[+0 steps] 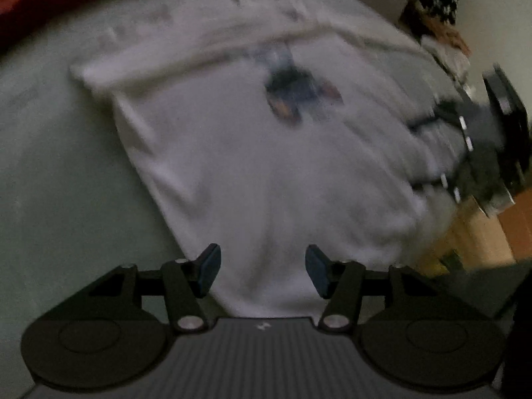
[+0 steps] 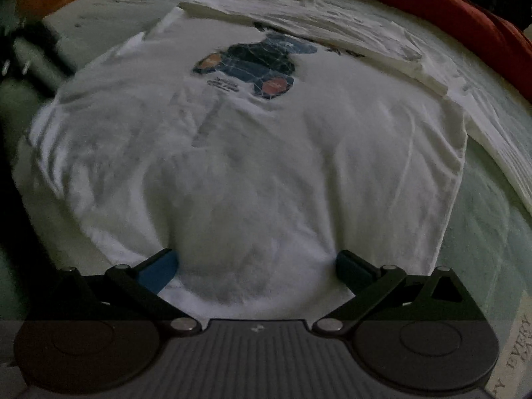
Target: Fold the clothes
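White cotton T-shirt w/ dark blue print (image 2: 252,153), 1 only, lies flat on pale green bed sheet (image 2: 492,232), centre frame in both views. Left claw (image 1: 262,271): fingers apart, empty, over hem. Right claw (image 2: 256,271): apart, nothing held, at shirt's near edge. 1 red blanket (image 2: 465,6) upper right.

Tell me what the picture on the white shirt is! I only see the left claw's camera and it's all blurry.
Observer: In the right wrist view the print is sharp: a dark blue shape with an orange patch and a red patch.
Operator: Are there words too?
Observer: Yes, small dark lettering sits just under it, too small to read.
Operator: Is the other one holding anything?
Observer: No. The right claw is open, and the near edge of the white shirt lies between its fingers, ungripped.
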{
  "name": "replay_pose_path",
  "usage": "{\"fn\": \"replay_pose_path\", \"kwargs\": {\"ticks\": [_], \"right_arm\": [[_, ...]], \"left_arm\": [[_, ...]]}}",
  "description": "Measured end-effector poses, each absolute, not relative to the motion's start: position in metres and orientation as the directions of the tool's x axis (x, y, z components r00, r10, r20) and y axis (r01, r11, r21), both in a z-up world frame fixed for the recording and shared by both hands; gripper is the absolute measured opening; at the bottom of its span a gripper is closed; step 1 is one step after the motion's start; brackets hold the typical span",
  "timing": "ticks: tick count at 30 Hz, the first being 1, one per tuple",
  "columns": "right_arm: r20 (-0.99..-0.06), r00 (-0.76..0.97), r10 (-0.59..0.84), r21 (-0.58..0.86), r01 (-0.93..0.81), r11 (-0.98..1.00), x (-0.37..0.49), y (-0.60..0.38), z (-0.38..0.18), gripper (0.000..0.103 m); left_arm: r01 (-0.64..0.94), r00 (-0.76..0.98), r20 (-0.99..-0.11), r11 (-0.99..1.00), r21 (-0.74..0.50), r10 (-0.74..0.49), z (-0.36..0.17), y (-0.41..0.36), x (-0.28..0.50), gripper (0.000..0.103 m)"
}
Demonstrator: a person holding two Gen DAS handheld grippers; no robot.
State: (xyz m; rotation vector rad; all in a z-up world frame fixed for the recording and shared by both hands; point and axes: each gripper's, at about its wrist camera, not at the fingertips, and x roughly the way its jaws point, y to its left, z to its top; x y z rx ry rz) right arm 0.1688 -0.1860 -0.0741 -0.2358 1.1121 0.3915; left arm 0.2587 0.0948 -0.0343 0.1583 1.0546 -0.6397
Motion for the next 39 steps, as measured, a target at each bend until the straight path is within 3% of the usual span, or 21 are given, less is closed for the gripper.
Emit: {"fn": "replay_pose_path", "kwargs": {"ticks": [6, 10, 13, 22, 28, 39], "right_arm": [[-0.914, 0.388, 0.116, -0.019, -0.329, 0.944, 0.180, -0.182, -0.065, 0.103], [-0.845, 0.530, 0.072, -0.069, -0.241, 0.968, 0.222, -0.194, -0.044, 0.103], [-0.798, 0.602, 0.038, -0.097, -0.190, 0.977, 0.267, -0.202, -0.045, 0.103], [-0.807, 0.585, 0.083, 0.059, -0.061, 0.996, 0.258, -0.243, -0.084, 0.103], [-0.819, 0.571, 0.050, 0.020, -0.058, 0.998, 0.248, -0.273, -0.061, 0.103], [-0.754, 0.657, -0.028, 0.164, 0.228, 0.960, 0.275, -0.433, -0.038, 0.103]], "left_arm": [[0.531, 0.428, -0.812, 0.837, -0.130, -0.397, -0.035, 0.084, 0.311, 0.057], [0.479, 0.394, -0.861, 0.872, -0.106, -0.321, -0.063, 0.077, 0.324, 0.058], [0.443, 0.423, -0.842, 0.887, -0.132, -0.337, -0.068, 0.084, 0.316, 0.063], [0.365, 0.438, -0.855, 0.924, -0.114, -0.279, -0.058, 0.075, 0.323, 0.062], [0.367, 0.484, -0.837, 0.928, -0.069, -0.254, -0.036, 0.029, 0.338, 0.061], [0.458, 0.465, -0.822, 0.884, -0.093, -0.328, -0.035, -0.078, 0.367, 0.062]]}}
